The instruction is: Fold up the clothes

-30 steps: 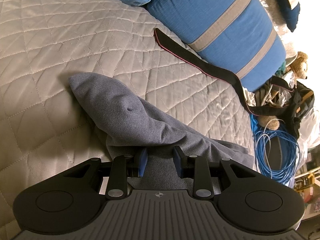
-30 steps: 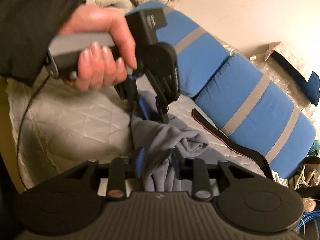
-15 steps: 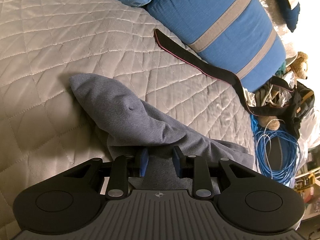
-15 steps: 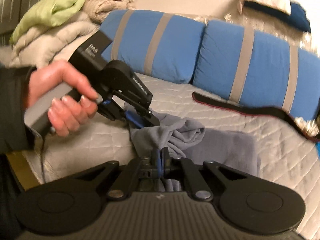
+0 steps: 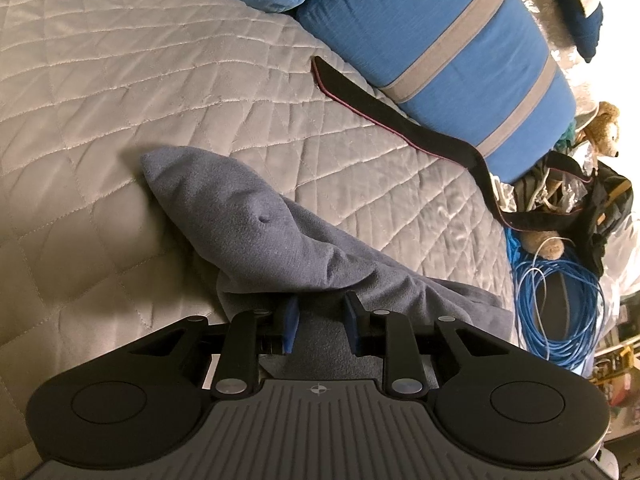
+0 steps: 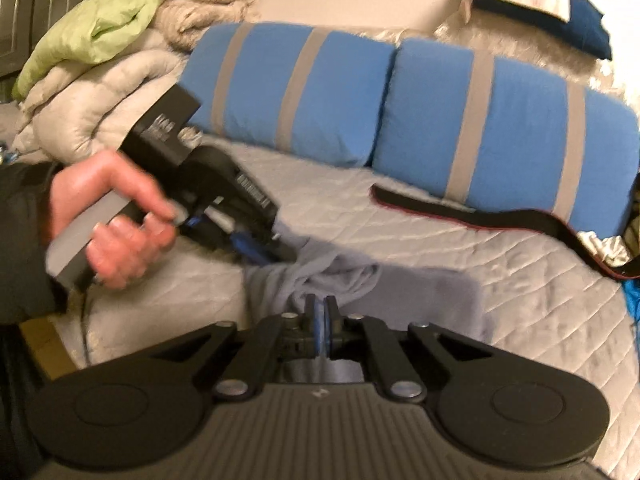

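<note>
Broadly, a quilt (image 5: pixel 168 92) fills both views, with two blue pillows (image 6: pixel 500 120) along its far edge at 12 o'clock and a black strap (image 5: pixel 400 120) lying just below them. A grey garment (image 5: pixel 256 220), bunched and partly folded, lies on the quilt at 6 o'clock in the right wrist view. The left gripper (image 5: pixel 318 318), held in a hand (image 6: pixel 108 216) at 9 o'clock, pinches a fold of it. The right gripper (image 6: pixel 320 314) shows its jaws almost together, opening, with the cloth at their tips; whether it sits between them I cannot tell.
</note>
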Tool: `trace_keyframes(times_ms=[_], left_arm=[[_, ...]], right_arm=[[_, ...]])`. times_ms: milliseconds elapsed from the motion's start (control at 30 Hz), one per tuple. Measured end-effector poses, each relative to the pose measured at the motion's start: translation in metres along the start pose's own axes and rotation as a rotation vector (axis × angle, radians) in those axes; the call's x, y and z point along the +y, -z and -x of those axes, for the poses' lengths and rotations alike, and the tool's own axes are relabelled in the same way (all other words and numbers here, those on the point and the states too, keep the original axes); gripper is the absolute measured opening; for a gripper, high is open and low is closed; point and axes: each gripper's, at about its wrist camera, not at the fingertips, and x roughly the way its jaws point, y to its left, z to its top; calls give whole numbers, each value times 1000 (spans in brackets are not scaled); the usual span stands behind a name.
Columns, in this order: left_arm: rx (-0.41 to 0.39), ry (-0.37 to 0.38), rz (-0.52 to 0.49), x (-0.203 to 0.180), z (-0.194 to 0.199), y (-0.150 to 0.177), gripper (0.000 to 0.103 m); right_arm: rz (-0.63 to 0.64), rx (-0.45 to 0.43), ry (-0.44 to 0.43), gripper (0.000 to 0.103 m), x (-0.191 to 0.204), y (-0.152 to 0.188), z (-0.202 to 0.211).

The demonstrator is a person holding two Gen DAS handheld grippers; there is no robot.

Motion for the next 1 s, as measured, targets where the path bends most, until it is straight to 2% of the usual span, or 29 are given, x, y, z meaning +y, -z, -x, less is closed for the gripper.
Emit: trace_keyframes(times_ms=[33, 67, 200, 267, 333, 467, 700, 1000], left_arm=[[0, 0, 0, 0, 0, 0, 24], [0, 0, 0, 0, 0, 0, 24], [0, 1, 2, 0, 0, 0, 24], [0, 2, 2, 0, 0, 0, 24], [0, 3, 3, 1, 0, 0, 24], [0, 5, 3, 1, 0, 0, 24], [-4, -1, 1, 1, 0, 0, 23], [-3, 1, 1, 1, -1, 0, 22]], right_arm=[[32, 6, -1, 49, 6, 3, -2], [64, 11, -2, 54, 12, 7, -3], [195, 40, 13, 54, 36, 21, -14], [284, 47, 61, 46, 48, 29, -23], [355, 47, 116, 5, 56, 37, -29], [332, 34, 130, 2, 49, 33, -20], [242, 59, 68, 2, 34, 23, -10], [181, 68, 54, 0, 23, 19, 2]])
